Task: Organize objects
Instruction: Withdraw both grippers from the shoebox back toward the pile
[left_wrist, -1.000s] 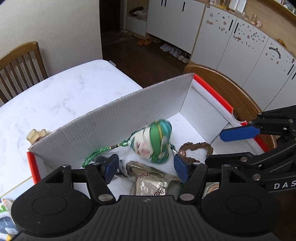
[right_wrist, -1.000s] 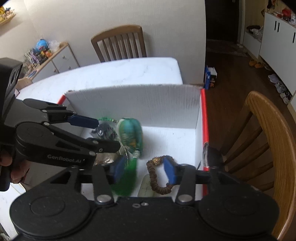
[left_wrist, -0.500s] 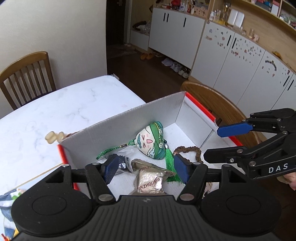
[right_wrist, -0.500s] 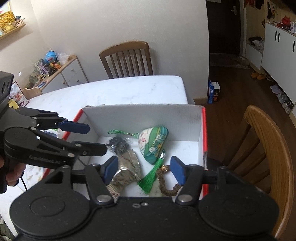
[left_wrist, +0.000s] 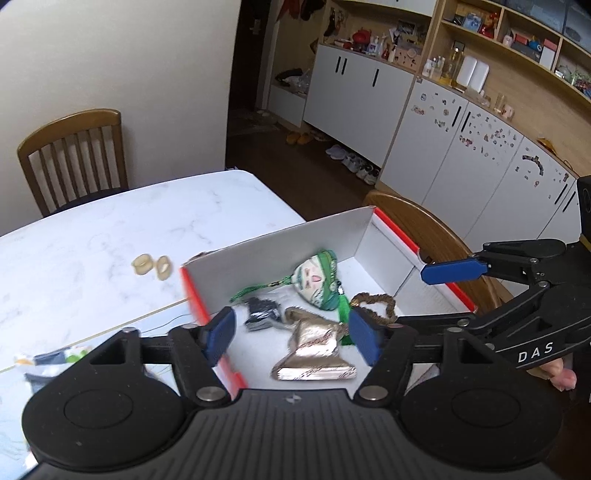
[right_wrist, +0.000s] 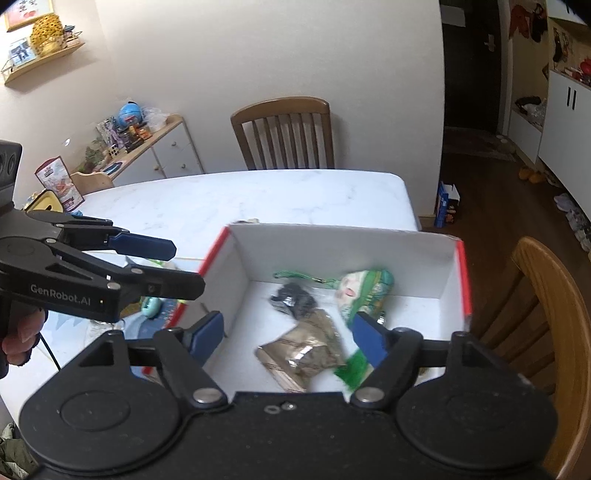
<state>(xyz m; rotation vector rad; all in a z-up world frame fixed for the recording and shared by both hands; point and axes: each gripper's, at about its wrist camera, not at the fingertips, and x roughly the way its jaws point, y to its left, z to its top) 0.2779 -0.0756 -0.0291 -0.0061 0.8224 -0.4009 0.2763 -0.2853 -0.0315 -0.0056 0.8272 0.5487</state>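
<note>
A white cardboard box (left_wrist: 280, 251) with red edges stands on the marble table (left_wrist: 110, 229). In it lie a green sachet (left_wrist: 317, 282) with a painted face and a tassel, a black bundle (left_wrist: 262, 314), a gold foil packet (left_wrist: 314, 350) and a brown bead bracelet (left_wrist: 373, 302). My left gripper (left_wrist: 291, 336) hovers above the box's near left part, its jaws opening with nothing between them. My right gripper (right_wrist: 288, 338) hangs over the box (right_wrist: 332, 251) near the foil packet (right_wrist: 299, 350) and sachet (right_wrist: 365, 291), its jaws also opening and empty. Each gripper shows in the other's view: right (left_wrist: 436, 295), left (right_wrist: 177, 264).
Two small beige rings (left_wrist: 151, 265) lie on the table behind the box. Loose items (right_wrist: 155, 306) sit on the table left of the box. One wooden chair (right_wrist: 284, 133) stands at the far side, another (right_wrist: 546, 295) right beside the box.
Both grippers have risen and drawn back from the box, and their jaws stand wider. The green sachet, in the air a second ago, now lies still in the box.
</note>
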